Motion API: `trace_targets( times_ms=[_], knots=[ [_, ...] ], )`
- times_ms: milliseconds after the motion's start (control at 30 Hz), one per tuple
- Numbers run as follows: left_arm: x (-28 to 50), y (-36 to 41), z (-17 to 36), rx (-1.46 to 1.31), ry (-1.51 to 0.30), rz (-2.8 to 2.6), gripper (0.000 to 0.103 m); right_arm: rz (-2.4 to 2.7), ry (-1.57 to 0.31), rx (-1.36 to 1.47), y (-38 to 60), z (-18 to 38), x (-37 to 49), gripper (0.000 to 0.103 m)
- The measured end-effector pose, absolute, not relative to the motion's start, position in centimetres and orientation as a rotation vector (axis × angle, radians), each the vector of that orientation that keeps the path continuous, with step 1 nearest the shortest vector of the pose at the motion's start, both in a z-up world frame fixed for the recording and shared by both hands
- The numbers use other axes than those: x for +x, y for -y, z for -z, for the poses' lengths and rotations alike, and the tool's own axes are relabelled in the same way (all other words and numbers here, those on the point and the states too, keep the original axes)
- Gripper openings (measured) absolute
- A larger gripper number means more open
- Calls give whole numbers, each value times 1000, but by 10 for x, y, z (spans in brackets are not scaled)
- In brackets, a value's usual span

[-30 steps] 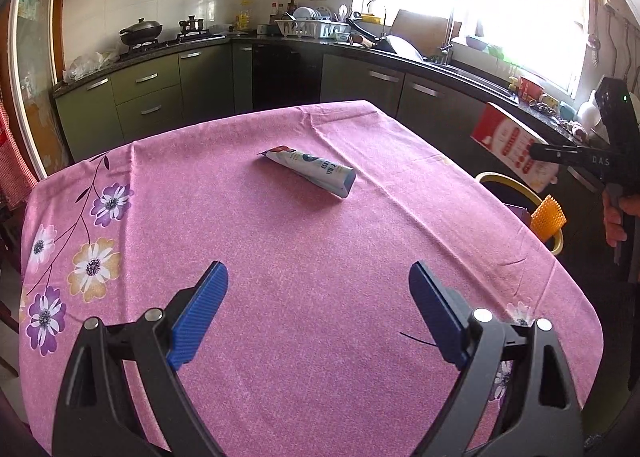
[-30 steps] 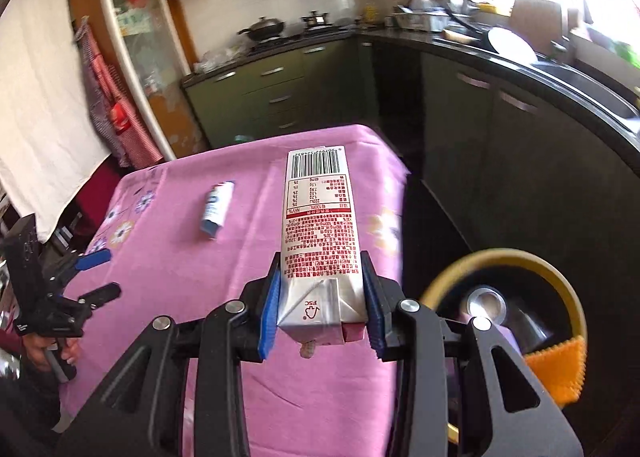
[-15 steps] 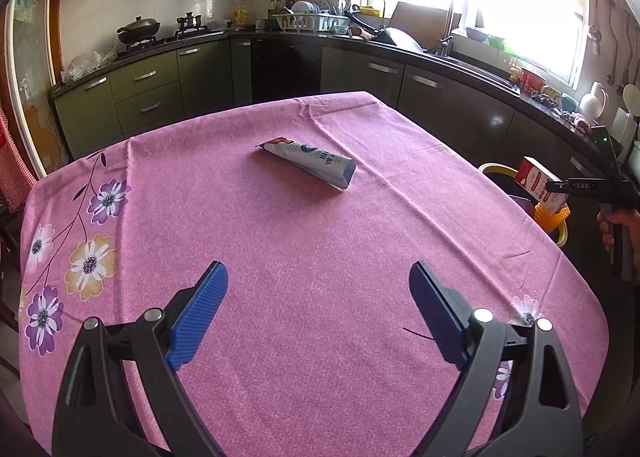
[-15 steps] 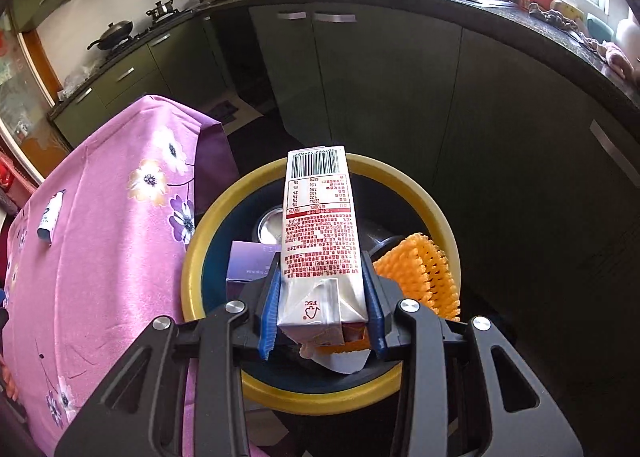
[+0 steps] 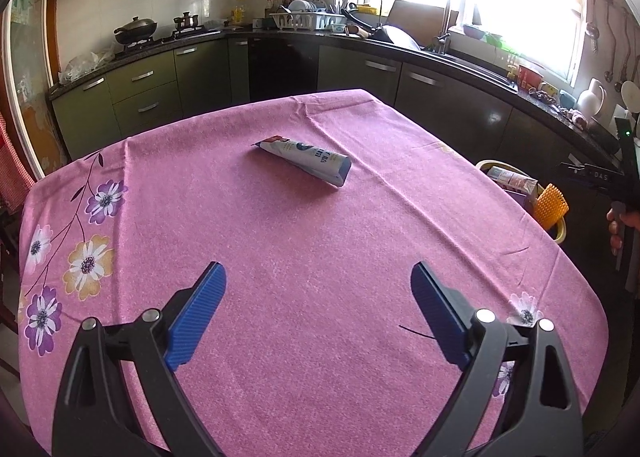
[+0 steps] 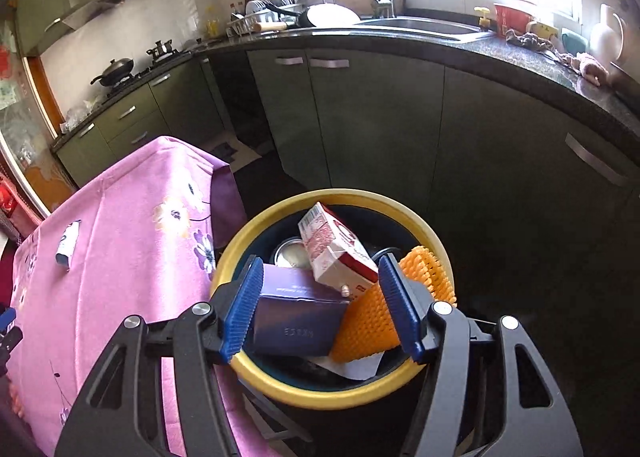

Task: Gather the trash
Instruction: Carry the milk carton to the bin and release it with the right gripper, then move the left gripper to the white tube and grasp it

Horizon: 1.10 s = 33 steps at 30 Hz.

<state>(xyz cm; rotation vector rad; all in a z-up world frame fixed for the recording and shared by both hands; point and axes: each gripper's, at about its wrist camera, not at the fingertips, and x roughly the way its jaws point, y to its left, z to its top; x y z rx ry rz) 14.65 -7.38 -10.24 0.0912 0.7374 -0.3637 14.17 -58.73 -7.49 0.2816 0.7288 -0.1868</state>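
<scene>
A red and white carton point(image 6: 338, 251) lies inside the yellow-rimmed bin point(image 6: 332, 389) beside the table, resting on a purple box point(image 6: 298, 315) and an orange spiky mat point(image 6: 400, 297). My right gripper point(image 6: 320, 285) hangs just above the bin; its jaws are opening and the blue pads no longer touch the carton. On the pink tablecloth point(image 5: 280, 257) lies a blue and white tube point(image 5: 306, 163), also seen as the tube point(image 6: 67, 243) in the right wrist view. My left gripper point(image 5: 318, 289) is open above the table's near side, holding nothing. The carton point(image 5: 512, 179) shows in the bin point(image 5: 520, 193).
Dark green kitchen cabinets point(image 6: 380, 129) and a black counter with a sink point(image 6: 420, 25) curve behind the bin. A metal can point(image 6: 290, 255) also lies in the bin. A person's hand point(image 5: 618, 225) holds the right gripper's handle at the frame's right edge.
The right gripper swung from over the table to above the bin, then opened. The carton dropped out of its jaws into the bin. The left gripper stayed still.
</scene>
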Motion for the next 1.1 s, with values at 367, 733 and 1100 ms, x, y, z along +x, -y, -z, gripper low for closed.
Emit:
trace_targets(
  times_ms=[367, 733, 1100],
  knots=[
    [150, 86, 101, 95, -774, 322, 90, 35, -665, 221, 506, 67, 119, 64],
    [205, 125, 90, 3, -900, 227, 90, -9, -634, 213, 494, 77, 124, 65],
    [298, 146, 105, -105, -1011, 0, 90, -87, -616, 290, 506, 83, 110, 66]
  ],
)
